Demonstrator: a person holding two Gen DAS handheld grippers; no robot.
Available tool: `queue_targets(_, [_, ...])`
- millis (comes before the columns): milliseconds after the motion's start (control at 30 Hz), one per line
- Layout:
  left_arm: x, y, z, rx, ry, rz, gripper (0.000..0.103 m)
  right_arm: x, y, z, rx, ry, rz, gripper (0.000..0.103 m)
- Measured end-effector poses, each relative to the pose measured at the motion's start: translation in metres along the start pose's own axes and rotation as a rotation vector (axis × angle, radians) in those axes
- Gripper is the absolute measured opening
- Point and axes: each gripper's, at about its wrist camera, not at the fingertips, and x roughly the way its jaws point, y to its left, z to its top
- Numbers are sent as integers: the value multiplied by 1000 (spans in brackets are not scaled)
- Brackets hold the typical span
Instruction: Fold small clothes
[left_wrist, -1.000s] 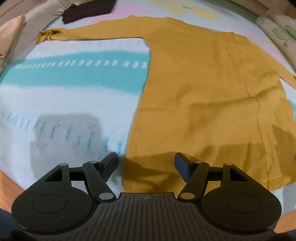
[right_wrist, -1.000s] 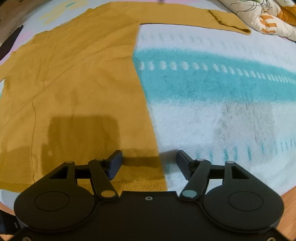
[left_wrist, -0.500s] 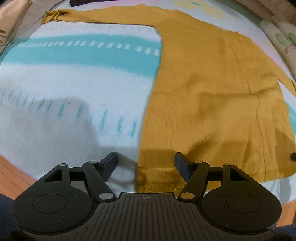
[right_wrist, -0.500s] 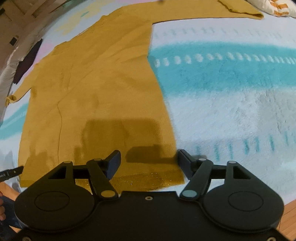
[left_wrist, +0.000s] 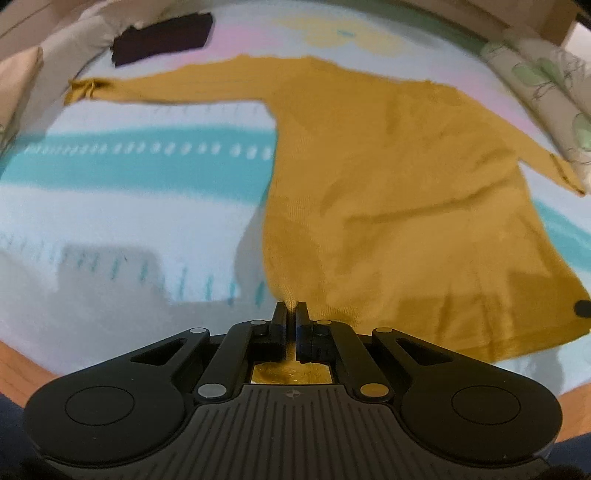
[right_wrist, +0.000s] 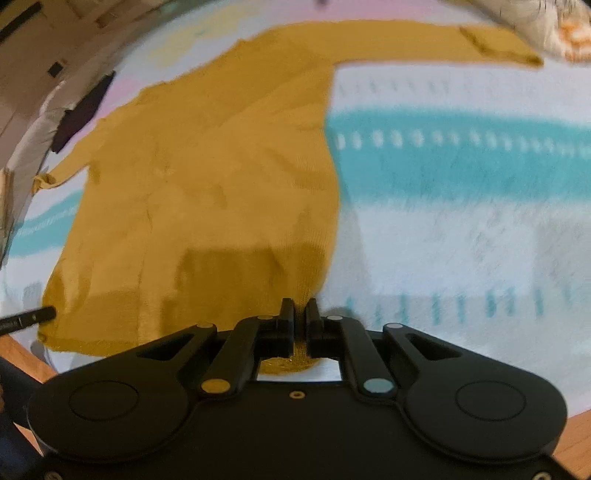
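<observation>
A: Surface status?
B: One white-and-teal blanket (left_wrist: 122, 221) is lying ahead of both sets of fingers, over a wooden floor (right_wrist: 576, 432).
A: Item count?
B: One mustard sweater (left_wrist: 388, 192) is spreading forward from the fingertips.
A: Grippers?
B: Two. The left gripper (left_wrist: 291, 312) is pinching the hem corner; the right gripper (right_wrist: 300, 308) is closing on the opposite corner.

Both wrist cameras look steeply down along their fingers, close above the bed. They share the mustard sweater (left_wrist: 388, 192) (right_wrist: 207, 177), seen from opposite hem corners.
</observation>
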Motion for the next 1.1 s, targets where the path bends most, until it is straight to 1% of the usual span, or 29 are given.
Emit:
queue_targets(100, [-15, 6, 2, -7, -8, -14, 3, -22, -10, -2, 27, -2, 30, 12])
queue_targets(200, [-14, 11, -3, -10, 32, -19, 3, -32, -17, -3, 35, 22, 32, 12])
queue_targets(267, [-4, 13, -8, 1, 64, 7, 4, -29, -20, -3, 42, 58, 19, 12])
queue_targets(333, [12, 16, -14, 2, 110, 29, 4, -17, -26, 0, 67, 103, 12, 12])
queue_targets(367, [19, 15, -17, 22, 138, 31, 4, -10, -26, 1, 75, 127, 7, 13])
queue_targets(400, [26, 13, -19, 49, 159, 52, 4, -2, -28, -1, 74, 163, 2, 14])
queue_targets(433, [27, 12, -21, 59, 154, 79, 5, 8, -31, -4, 63, 212, -4, 18])
queue_targets(467, [24, 11, -22, 63, 142, 92, 7, 16, -32, -5, 65, 241, -25, 26])
queue_targets(500, [19, 12, -22, 63, 128, 106, 7, 19, -33, -6, 75, 240, -45, 35])
queue_targets(533, [11, 12, -20, 52, 106, 131, 7, 19, -35, -5, 90, 237, -55, 49])
queue_targets(567, [1, 13, -18, 37, 76, 150, 7, 16, -38, -3, 109, 230, -60, 61])
queue_targets(633, [-20, 12, -13, 20, -25, 146, 6, 2, -42, 3, 121, 173, -98, 71])
queue_targets(700, [-31, 7, -1, 25, -93, 139, 7, -14, -42, 15, 90, 111, -159, 71])
queue_targets(767, [-33, -4, 17, 43, -125, 113, 8, -29, -43, 31, 78, 44, -209, 76])
queue_targets(800, [-31, -8, 27, 48, -133, 98, 11, -35, -45, 41, 78, 7, -223, 77])
queue_targets(933, [-13, -29, 66, 55, -150, 49, 11, -45, -51, 80, 89, -104, -250, 78])
queue_targets(1033, [10, -42, 96, 76, -158, 65, 11, -42, -55, 109, 59, -154, -308, 77])
queue_targets(1100, [24, -49, 112, 81, -157, 60, 11, -34, -58, 130, 21, -195, -349, 75])
